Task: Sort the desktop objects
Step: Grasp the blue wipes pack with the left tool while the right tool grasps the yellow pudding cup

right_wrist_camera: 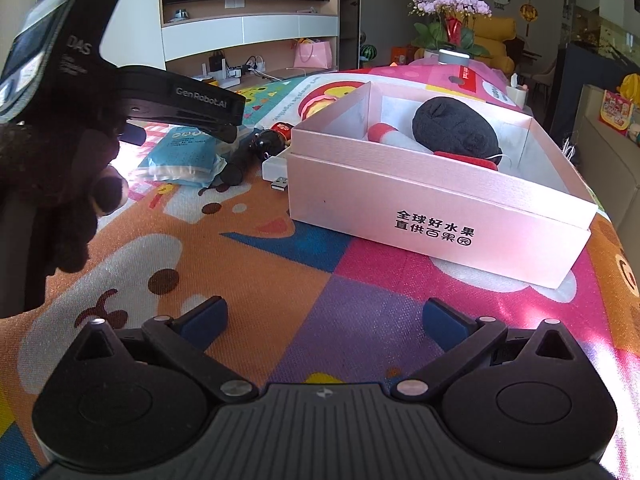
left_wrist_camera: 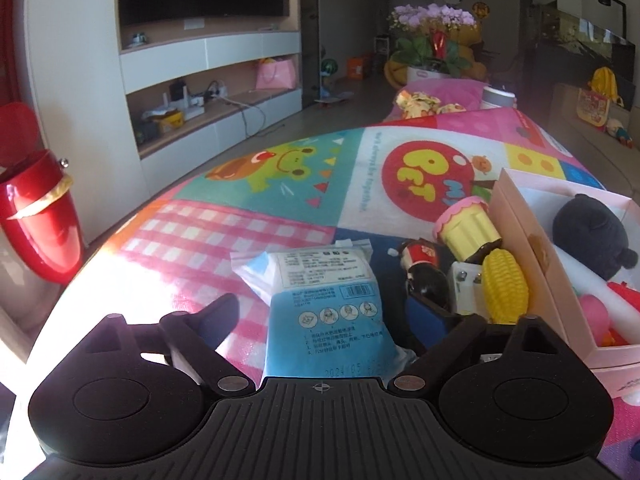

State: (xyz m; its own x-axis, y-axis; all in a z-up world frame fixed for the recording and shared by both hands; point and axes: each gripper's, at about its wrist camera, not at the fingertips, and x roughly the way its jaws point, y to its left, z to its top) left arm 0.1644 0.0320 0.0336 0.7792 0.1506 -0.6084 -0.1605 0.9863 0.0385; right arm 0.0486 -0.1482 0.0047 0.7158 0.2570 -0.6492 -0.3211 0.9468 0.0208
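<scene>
Left claw (left_wrist_camera: 326, 312), released: its jaws stand either side of a blue mask packet (left_wrist_camera: 324, 300) lying flat on the desk's cartoon mat (left_wrist_camera: 240, 220), and a gap shows between each pad and the packet's edges, so nothing is gripped yet. Judged from this, your step in hand is the pick-up of the packet. Centre the claw so that both pads meet the soft wrapper together. Bite its thick middle and not the thin sealed end, which would probably slip or crumple. Lift clear before you swing right, because a miniature cola bottle (left_wrist_camera: 424, 276), a toy corn cob (left_wrist_camera: 505, 288) and a cupcake-shaped toy (left_wrist_camera: 466, 226) crowd the packet's right side, hard by the pink box (right_wrist_camera: 440, 216).

Right claw (right_wrist_camera: 326, 318), also released and empty, hangs over bare mat in front of that box, which already holds a black plush toy (right_wrist_camera: 456, 128). Keep it out of the left claw's likely path to the box.

Legible writing: "GenRobot.AI" and "DAS" on the left claw's body in the right wrist view; "全球好水果 直供百果园" on the box front; "PET" on the mat; a date beginning "2024 05" on the packet, whose finer print is too small to read.
</scene>
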